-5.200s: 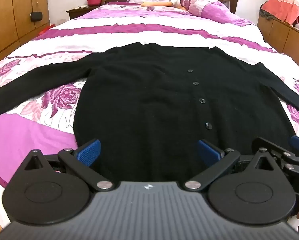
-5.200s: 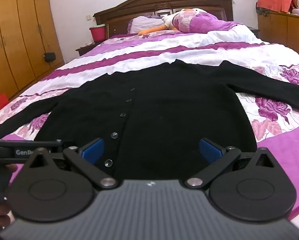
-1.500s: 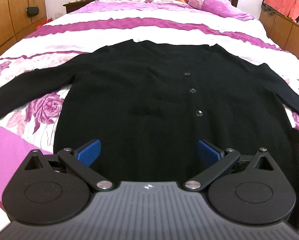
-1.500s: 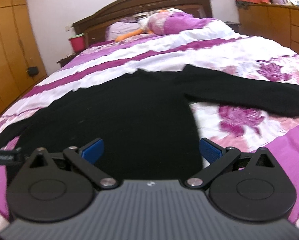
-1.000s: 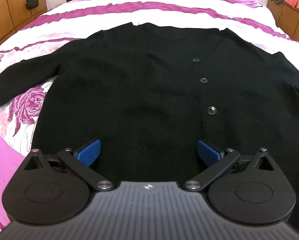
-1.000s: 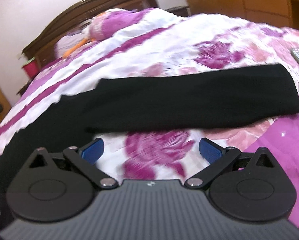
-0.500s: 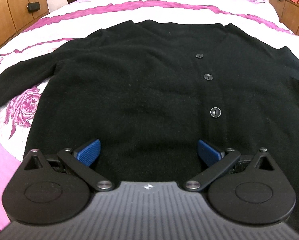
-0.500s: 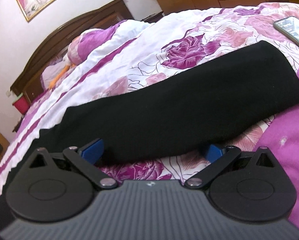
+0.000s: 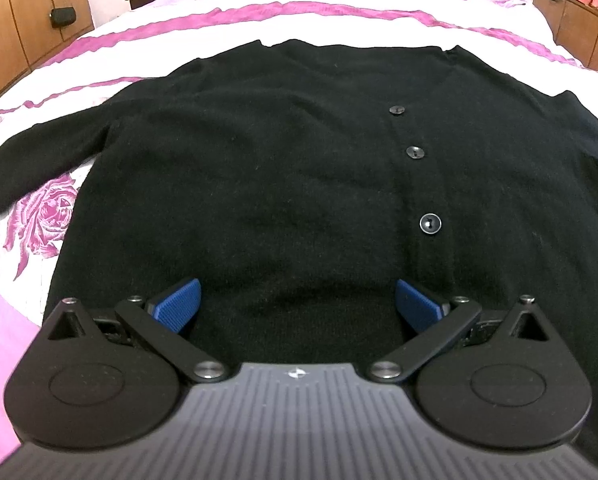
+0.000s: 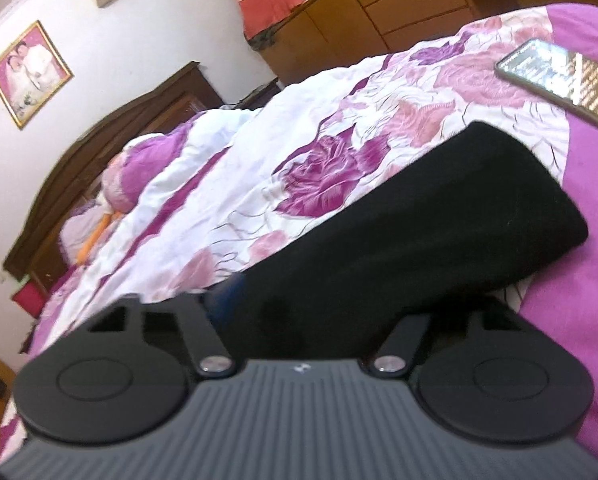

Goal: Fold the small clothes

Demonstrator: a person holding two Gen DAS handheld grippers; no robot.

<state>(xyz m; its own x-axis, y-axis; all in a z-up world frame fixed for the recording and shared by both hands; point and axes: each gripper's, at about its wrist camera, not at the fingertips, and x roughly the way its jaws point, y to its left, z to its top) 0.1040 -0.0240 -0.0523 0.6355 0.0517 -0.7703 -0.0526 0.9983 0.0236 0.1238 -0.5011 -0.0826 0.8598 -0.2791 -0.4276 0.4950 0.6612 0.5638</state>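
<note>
A black buttoned cardigan (image 9: 283,160) lies flat, front up, on the floral bed cover (image 9: 39,216). My left gripper (image 9: 297,306) is open and hovers low over the lower middle of its body, its blue pads (image 9: 177,306) wide apart. In the right wrist view, the cardigan's right sleeve (image 10: 431,232) stretches out to its cuff at the right. My right gripper (image 10: 299,312) has closed on the sleeve partway along; one blue pad shows at the sleeve's left edge, the other is hidden by cloth.
A phone (image 10: 559,76) lies on the bed just beyond the sleeve cuff. Wooden cabinets (image 10: 399,4) stand along the right side, wardrobes (image 9: 15,28) on the left. Pillows and the headboard (image 10: 111,128) are at the far end.
My right gripper swung right from the cardigan's body to the right sleeve, dropped onto it and closed. My left gripper crept forward over the body and stayed open.
</note>
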